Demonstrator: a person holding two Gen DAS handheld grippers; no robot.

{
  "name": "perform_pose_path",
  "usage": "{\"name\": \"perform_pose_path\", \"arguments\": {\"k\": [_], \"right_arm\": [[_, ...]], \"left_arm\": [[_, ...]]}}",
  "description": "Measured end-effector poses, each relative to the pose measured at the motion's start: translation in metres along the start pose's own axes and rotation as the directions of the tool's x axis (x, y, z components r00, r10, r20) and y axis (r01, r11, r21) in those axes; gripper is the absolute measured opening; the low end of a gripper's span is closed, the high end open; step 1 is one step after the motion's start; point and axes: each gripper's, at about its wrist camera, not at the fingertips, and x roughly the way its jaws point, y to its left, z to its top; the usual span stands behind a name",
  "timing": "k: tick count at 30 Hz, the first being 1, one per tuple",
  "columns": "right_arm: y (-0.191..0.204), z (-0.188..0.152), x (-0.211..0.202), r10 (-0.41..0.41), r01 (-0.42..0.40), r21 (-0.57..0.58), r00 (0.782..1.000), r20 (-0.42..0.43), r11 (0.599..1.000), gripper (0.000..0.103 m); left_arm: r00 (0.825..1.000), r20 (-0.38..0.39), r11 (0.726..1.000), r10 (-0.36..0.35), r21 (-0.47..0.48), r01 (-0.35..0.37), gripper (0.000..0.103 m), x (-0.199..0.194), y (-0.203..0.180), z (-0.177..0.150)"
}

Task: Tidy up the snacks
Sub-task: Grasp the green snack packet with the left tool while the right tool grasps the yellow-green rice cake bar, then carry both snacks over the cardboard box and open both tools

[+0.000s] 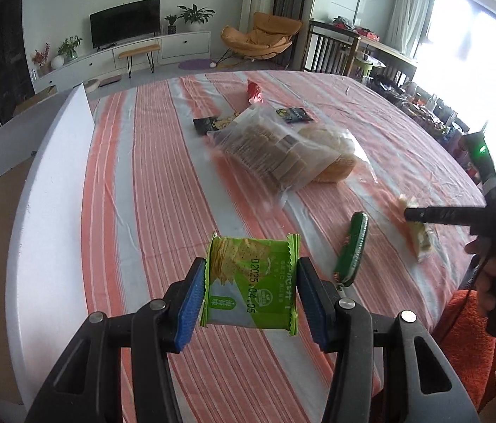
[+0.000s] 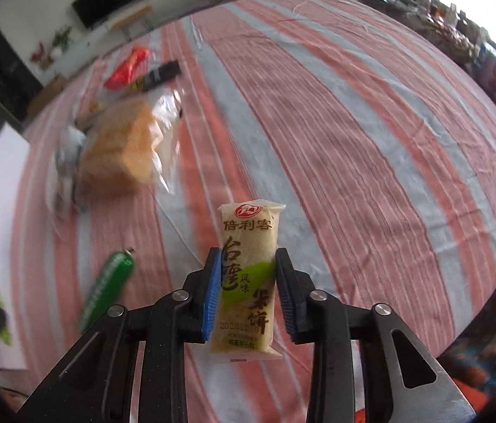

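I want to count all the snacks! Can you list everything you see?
green cracker packet: one, green, between the left gripper's pads
beige rice cake packet: one, beige, between the right gripper's pads
green sausage-shaped stick: one, dark green, on the cloth
clear bag of biscuits: one, tan inside, mid-table
black snack packets: two, beside the bag
red packet: one, far end
striped tablecloth: one, orange and grey
left gripper: one, black, blue pads
right gripper: one, black, blue pads
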Motion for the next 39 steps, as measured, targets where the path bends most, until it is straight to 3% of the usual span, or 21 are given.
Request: {"name": "perform_pose_path", "arguments": {"k": [2, 4, 5, 8, 10, 14, 17, 20, 22, 24, 25, 28, 29, 31, 34, 36, 39], "right_arm": [[-0.002, -0.005, 0.005, -0.004, 0.004, -0.006, 1.000, -0.013, 1.000, 0.044], [0.000, -0.009, 0.002, -0.034, 0.034, -0.040, 0.999, -0.007, 0.999, 0.031], [-0.003, -0.010, -0.001, -0.028, 0.028, -0.028, 1.000, -0.006, 0.999, 0.030], [-0.003, -0.005, -0.028, 0.038, -0.039, 0.017, 0.998, 0.047, 0.999, 0.030], [0.020, 0.004, -0.056, 0.145, -0.146, 0.002, 0.986, 0.079, 0.989, 0.030], [0.111, 0.016, -0.108, 0.400, -0.387, -0.146, 0.914, 0.070, 0.910, 0.030], [0.199, 0.010, -0.136, 0.556, -0.530, -0.285, 0.831, 0.011, 0.799, 0.030], [0.283, -0.002, -0.150, 0.646, -0.613, -0.391, 0.761, -0.059, 0.687, 0.030], [0.319, -0.010, -0.153, 0.681, -0.651, -0.420, 0.725, -0.100, 0.632, 0.034], [0.339, -0.010, -0.148, 0.698, -0.673, -0.418, 0.706, -0.119, 0.610, 0.045], [0.342, -0.009, -0.148, 0.701, -0.675, -0.416, 0.704, -0.114, 0.609, 0.047], [0.326, -0.006, -0.149, 0.705, -0.662, -0.419, 0.706, -0.069, 0.622, 0.051], [0.319, -0.006, -0.147, 0.694, -0.643, -0.422, 0.719, -0.043, 0.639, 0.057], [0.297, -0.008, -0.140, 0.654, -0.592, -0.415, 0.756, 0.011, 0.691, 0.062], [0.247, -0.021, -0.112, 0.592, -0.557, -0.321, 0.806, 0.012, 0.766, 0.063], [0.212, -0.031, -0.077, 0.551, -0.544, -0.209, 0.834, -0.029, 0.813, 0.064], [0.166, -0.055, -0.034, 0.515, -0.523, -0.098, 0.852, -0.100, 0.847, 0.064]], "left_arm": [[1.000, 0.016, 1.000, -0.008, 0.000, 0.008, 0.051, -0.011, 0.002, 0.001], [0.999, 0.046, 1.000, -0.019, -0.003, 0.019, 0.051, -0.030, 0.006, 0.004], [0.998, 0.063, 1.000, -0.023, -0.006, 0.023, 0.051, -0.040, 0.009, 0.006], [0.993, 0.118, 0.999, -0.030, -0.040, 0.035, 0.051, -0.074, 0.029, 0.013], [0.988, 0.153, 0.997, -0.011, -0.077, 0.023, 0.051, -0.097, 0.050, 0.017], [0.964, 0.208, 0.974, 0.165, -0.188, -0.127, 0.051, -0.140, 0.114, 0.018], [0.936, 0.175, 0.928, 0.307, -0.273, -0.253, 0.051, -0.153, 0.161, 0.008], [0.899, 0.118, 0.872, 0.422, -0.325, -0.367, 0.051, -0.157, 0.199, -0.011], [0.875, 0.073, 0.835, 0.479, -0.345, -0.428, 0.052, -0.156, 0.217, -0.022], [0.858, 0.025, 0.802, 0.514, -0.369, -0.469, 0.055, -0.153, 0.231, -0.033], [0.853, 0.004, 0.790, 0.522, -0.378, -0.482, 0.057, -0.151, 0.237, -0.037], [0.839, -0.021, 0.769, 0.544, -0.389, -0.508, 0.075, -0.146, 0.240, -0.047], [0.836, -0.013, 0.768, 0.548, -0.388, -0.509, 0.082, -0.145, 0.236, -0.048], [0.838, 0.010, 0.779, 0.545, -0.375, -0.502, 0.084, -0.140, 0.225, -0.045], [0.866, 0.052, 0.824, 0.497, -0.342, -0.452, 0.084, -0.128, 0.204, -0.031], [0.899, 0.095, 0.871, 0.428, -0.311, -0.381, 0.085, -0.116, 0.183, -0.018], [0.930, 0.131, 0.923, 0.343, -0.231, -0.308, 0.085, -0.093, 0.146, 0.000]]}}
